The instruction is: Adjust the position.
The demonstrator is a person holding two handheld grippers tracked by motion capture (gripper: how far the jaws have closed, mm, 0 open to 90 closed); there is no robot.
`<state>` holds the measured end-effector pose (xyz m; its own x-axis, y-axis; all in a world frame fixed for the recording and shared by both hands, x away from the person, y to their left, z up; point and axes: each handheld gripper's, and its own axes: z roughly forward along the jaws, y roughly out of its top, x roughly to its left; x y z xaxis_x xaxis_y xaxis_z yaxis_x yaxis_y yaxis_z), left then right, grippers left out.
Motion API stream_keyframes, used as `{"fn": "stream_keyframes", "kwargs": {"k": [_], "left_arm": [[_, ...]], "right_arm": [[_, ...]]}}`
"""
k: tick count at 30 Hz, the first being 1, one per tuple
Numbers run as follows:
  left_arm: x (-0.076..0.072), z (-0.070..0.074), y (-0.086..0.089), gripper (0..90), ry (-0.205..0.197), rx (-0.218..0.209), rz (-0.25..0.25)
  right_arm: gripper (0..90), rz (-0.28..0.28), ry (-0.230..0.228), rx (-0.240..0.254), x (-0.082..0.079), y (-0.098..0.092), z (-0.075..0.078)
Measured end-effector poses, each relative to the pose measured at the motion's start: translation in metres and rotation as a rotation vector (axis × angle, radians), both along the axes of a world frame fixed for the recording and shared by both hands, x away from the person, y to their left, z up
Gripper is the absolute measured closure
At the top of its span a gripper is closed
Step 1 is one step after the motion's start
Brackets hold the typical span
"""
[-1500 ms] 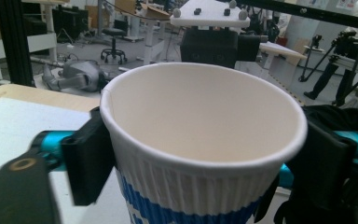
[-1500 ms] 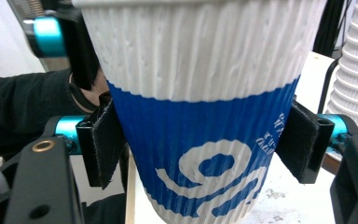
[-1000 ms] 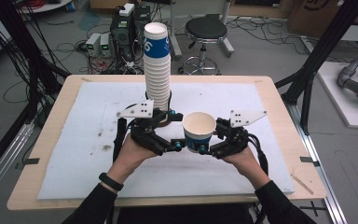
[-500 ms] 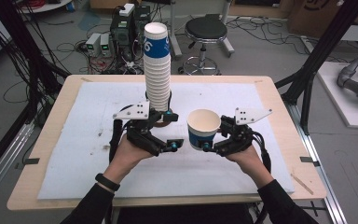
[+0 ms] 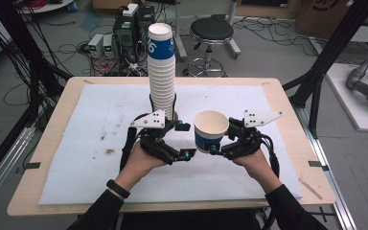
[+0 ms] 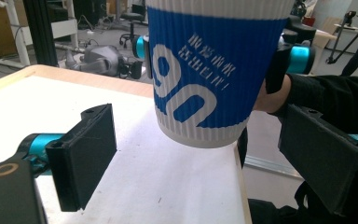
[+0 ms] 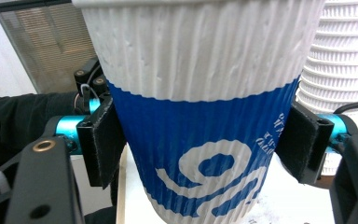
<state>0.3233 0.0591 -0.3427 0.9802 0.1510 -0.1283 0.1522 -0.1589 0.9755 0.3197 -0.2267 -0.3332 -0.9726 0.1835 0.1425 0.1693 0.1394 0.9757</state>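
A single blue-and-white ribbed paper cup (image 5: 211,130) is held upright just above the white mat, and my right gripper (image 5: 216,138) is shut on it. In the right gripper view both pads (image 7: 103,140) press on the sides of the cup (image 7: 200,116). My left gripper (image 5: 185,140) is open just left of the cup, clear of it. In the left gripper view the cup (image 6: 214,70) hangs ahead of its spread fingers (image 6: 86,154). A tall stack of the same cups (image 5: 162,72) stands behind the left gripper and shows again as the stack (image 7: 347,56).
A white mat (image 5: 100,120) with a few dark stains covers the wooden table (image 5: 287,96). Beyond the far edge are a black stool (image 5: 212,33), electronics boxes (image 5: 124,26) and cables on the floor. Black frame posts (image 5: 326,62) rise at both sides.
The left gripper has drawn back a little to the left, away from the cup's base. The right gripper has shifted the cup slightly to the right.
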Motion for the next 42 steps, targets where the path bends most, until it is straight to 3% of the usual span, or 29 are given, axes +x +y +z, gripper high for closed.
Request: {"fn": "stream_keyframes", "kwargs": {"k": [6,19,27,42], "left_arm": [[0.000,-0.007,-0.006,11.4,0.006,0.002,0.011],[-0.002,-0.016,-0.024,12.9,0.019,0.012,-0.020],[-0.003,-0.016,-0.025,28.6,0.007,0.000,-0.064],[-0.002,-0.018,-0.025,29.8,0.018,0.019,-0.077]], "right_arm": [[25.5,0.004,-0.007,-0.001,-0.001,0.002,0.001],[25.5,0.029,0.007,-0.008,-0.004,0.009,-0.002],[25.4,0.034,0.004,-0.011,-0.004,0.012,-0.003],[18.4,0.033,-0.005,-0.013,-0.005,0.011,0.000]]}}
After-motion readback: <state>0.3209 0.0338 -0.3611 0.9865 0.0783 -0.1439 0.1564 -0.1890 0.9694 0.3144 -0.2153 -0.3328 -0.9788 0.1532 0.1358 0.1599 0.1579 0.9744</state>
